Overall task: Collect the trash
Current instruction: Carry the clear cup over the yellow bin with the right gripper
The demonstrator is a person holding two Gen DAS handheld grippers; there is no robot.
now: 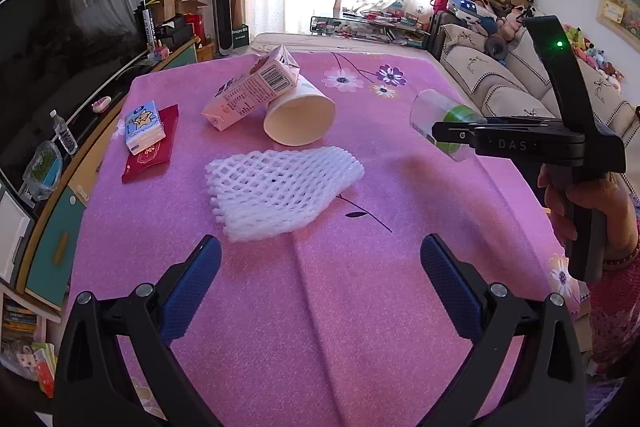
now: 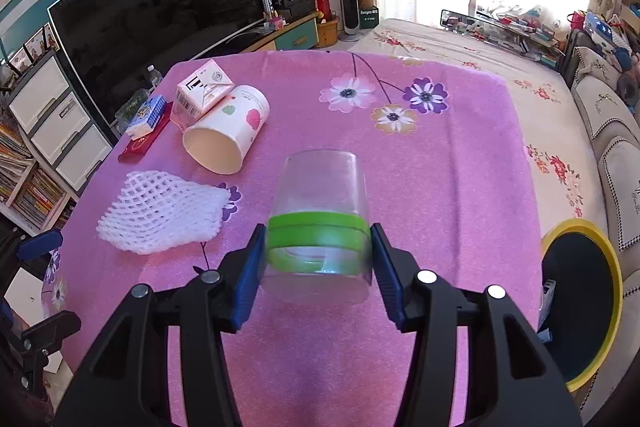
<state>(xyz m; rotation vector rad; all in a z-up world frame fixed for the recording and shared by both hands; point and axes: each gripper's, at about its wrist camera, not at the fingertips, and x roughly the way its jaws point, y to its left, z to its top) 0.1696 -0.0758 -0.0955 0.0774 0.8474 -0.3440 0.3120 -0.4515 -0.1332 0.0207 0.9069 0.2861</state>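
Observation:
My right gripper (image 2: 318, 259) is shut on a clear plastic cup with a green band (image 2: 320, 223) and holds it above the pink table; the cup also shows in the left wrist view (image 1: 444, 125). My left gripper (image 1: 320, 255) is open and empty, just in front of a white foam net (image 1: 280, 187), which also shows in the right wrist view (image 2: 160, 215). A paper cup (image 1: 300, 115) lies on its side with a milk carton (image 1: 252, 87) leaning on it.
A tissue pack (image 1: 144, 127) lies on a red packet (image 1: 150, 147) at the table's left. A yellow-rimmed black bin (image 2: 580, 303) stands on the floor to the right of the table. A sofa (image 1: 520, 87) is at the right, a TV at the left.

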